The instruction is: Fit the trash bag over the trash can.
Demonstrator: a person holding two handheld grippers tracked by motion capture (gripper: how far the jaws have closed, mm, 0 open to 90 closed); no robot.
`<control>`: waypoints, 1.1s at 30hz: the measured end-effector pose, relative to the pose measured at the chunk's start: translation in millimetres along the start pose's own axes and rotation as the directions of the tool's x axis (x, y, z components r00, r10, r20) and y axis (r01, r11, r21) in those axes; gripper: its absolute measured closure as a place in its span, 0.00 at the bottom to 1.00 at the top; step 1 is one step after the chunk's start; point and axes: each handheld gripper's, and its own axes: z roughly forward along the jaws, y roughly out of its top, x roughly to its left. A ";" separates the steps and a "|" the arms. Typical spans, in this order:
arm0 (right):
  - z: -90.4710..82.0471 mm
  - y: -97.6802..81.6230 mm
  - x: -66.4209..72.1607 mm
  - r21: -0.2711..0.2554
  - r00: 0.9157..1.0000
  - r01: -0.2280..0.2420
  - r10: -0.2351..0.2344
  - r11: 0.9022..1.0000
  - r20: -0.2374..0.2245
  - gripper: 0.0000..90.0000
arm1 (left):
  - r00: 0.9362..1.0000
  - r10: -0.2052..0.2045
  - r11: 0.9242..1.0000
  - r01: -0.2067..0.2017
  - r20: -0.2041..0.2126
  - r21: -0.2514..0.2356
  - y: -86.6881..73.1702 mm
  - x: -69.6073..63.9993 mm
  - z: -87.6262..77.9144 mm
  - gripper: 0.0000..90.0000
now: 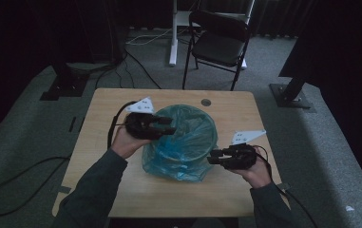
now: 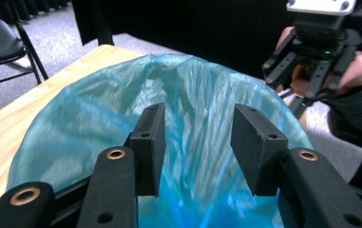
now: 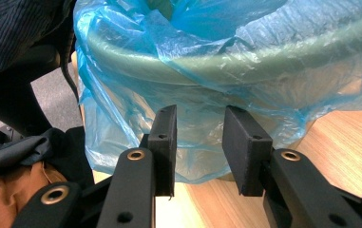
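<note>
A round green bin lined with a blue plastic bag (image 1: 185,142) stands in the middle of the wooden table (image 1: 117,102). The bag's edge is folded over the rim (image 3: 178,66) and hangs down the outside as a loose skirt. My left gripper (image 1: 171,126) hovers over the bin's left rim, open, and its jaws (image 2: 197,118) point across the bag's mouth (image 2: 193,85) with nothing between them. My right gripper (image 1: 212,158) is at the bin's front right side. It is open, with its jaws (image 3: 200,114) just short of the hanging bag (image 3: 121,109).
A black folding chair (image 1: 219,40) and a white stand leg (image 1: 173,33) are on the carpet beyond the table. Cables (image 1: 17,190) trail over the floor at the left. The table has a round hole (image 1: 205,102) near its far edge.
</note>
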 end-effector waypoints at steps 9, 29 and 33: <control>0.2 -0.9 0.2 -0.003 1.000 -0.001 0.001 1.000 -0.006 0.72 | 0.996 0.094 0.983 -0.092 -0.006 0.157 32.6 -3.5 45.7 0.62; -3.7 -2.9 0.6 -0.012 1.000 -0.005 0.004 1.000 -0.002 0.71 | 0.958 0.283 0.759 -0.190 -0.053 0.622 27.7 -9.7 139.3 0.62; -5.0 -2.9 1.7 -0.015 1.000 0.000 0.000 1.000 -0.001 0.71 | 0.964 0.255 0.832 -0.176 -0.081 0.526 34.2 -8.9 123.0 0.62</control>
